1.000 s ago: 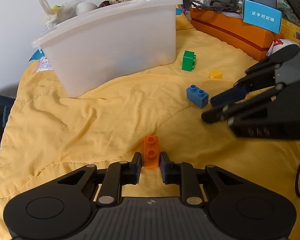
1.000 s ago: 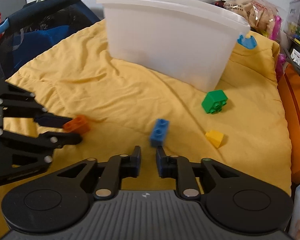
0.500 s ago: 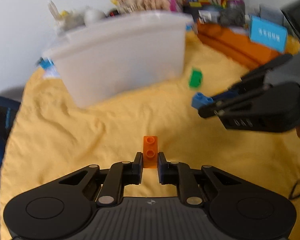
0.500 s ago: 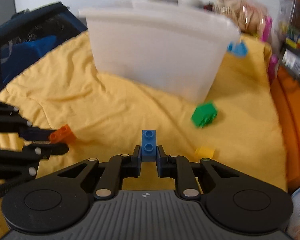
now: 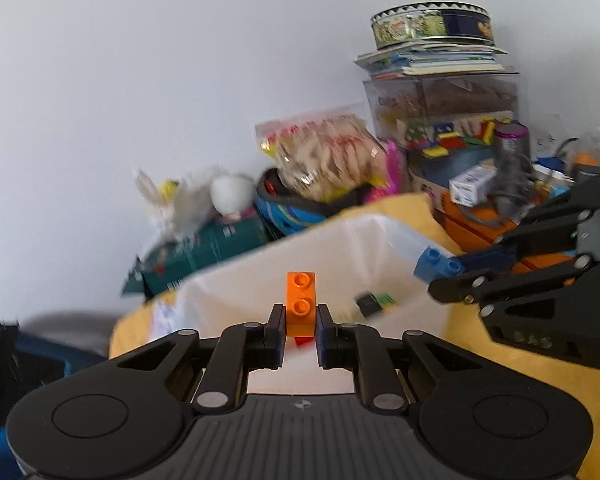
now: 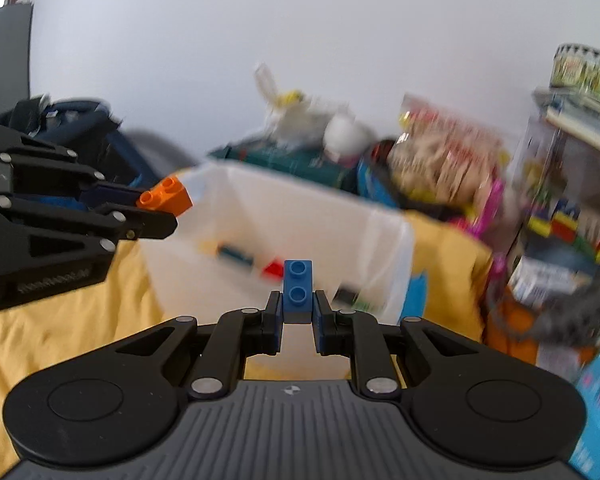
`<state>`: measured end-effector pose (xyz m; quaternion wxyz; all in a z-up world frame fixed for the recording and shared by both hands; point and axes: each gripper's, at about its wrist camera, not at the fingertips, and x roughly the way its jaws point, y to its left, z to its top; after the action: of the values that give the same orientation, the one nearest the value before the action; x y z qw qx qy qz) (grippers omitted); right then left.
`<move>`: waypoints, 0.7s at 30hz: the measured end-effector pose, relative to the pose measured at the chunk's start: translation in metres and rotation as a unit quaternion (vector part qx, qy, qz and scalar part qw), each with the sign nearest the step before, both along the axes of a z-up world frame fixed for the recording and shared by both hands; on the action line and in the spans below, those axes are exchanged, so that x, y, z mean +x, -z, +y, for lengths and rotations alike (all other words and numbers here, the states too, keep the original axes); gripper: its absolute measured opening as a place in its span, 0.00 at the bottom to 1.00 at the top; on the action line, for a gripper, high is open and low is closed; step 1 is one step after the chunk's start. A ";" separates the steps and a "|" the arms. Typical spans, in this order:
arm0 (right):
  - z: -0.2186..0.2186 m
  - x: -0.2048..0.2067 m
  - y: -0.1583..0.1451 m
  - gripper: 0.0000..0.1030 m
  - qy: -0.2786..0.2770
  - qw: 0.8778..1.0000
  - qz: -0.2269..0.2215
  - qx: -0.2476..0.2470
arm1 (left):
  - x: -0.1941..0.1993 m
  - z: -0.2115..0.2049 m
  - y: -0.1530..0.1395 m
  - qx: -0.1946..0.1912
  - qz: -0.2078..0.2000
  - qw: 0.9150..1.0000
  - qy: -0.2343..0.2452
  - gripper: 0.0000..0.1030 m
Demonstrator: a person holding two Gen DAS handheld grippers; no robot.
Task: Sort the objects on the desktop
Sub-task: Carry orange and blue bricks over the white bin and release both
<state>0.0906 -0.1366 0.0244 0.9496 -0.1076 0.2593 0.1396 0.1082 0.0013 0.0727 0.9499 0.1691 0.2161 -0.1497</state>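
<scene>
My left gripper is shut on an orange brick and holds it in the air at the near edge of the white plastic bin. My right gripper is shut on a blue brick, also raised in front of the bin. The right gripper and blue brick show at the right of the left wrist view, over the bin's right rim. The left gripper and orange brick show at the left of the right wrist view. Several bricks lie inside the bin.
The bin stands on a yellow cloth. Behind it are a snack bag, a white soft toy, a dark green box and a stack of boxes topped by a round tin. An orange box is at right.
Both grippers have risen from the cloth with their bricks and moved up to the bin. The right gripper closed on the blue brick during the last second.
</scene>
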 end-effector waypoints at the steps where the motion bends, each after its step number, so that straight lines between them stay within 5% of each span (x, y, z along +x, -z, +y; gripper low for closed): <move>1: 0.001 0.007 -0.005 0.17 0.005 1.000 -0.007 0.001 | 0.008 -0.002 -0.002 0.003 -0.002 1.000 -0.002 0.17; 7: 0.000 0.040 -0.017 0.18 0.033 0.999 -0.014 0.024 | 0.046 -0.013 0.004 0.019 -0.005 1.000 -0.022 0.19; 10: 0.003 0.052 -0.006 0.30 0.033 0.999 0.009 0.020 | 0.057 -0.018 0.016 0.044 0.011 0.998 -0.036 0.29; 15: -0.006 0.031 -0.004 0.30 0.026 1.000 -0.012 0.001 | 0.027 -0.017 0.020 0.024 0.002 1.000 -0.011 0.37; 21: -0.052 0.010 0.009 0.31 0.039 0.998 0.036 0.046 | -0.019 -0.034 0.044 0.037 0.028 0.998 0.036 0.41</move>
<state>0.1004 -0.1891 0.0149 0.9483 -0.0484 0.2908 0.1179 0.0890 -0.0331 0.0290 0.9305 0.2072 0.2419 -0.1808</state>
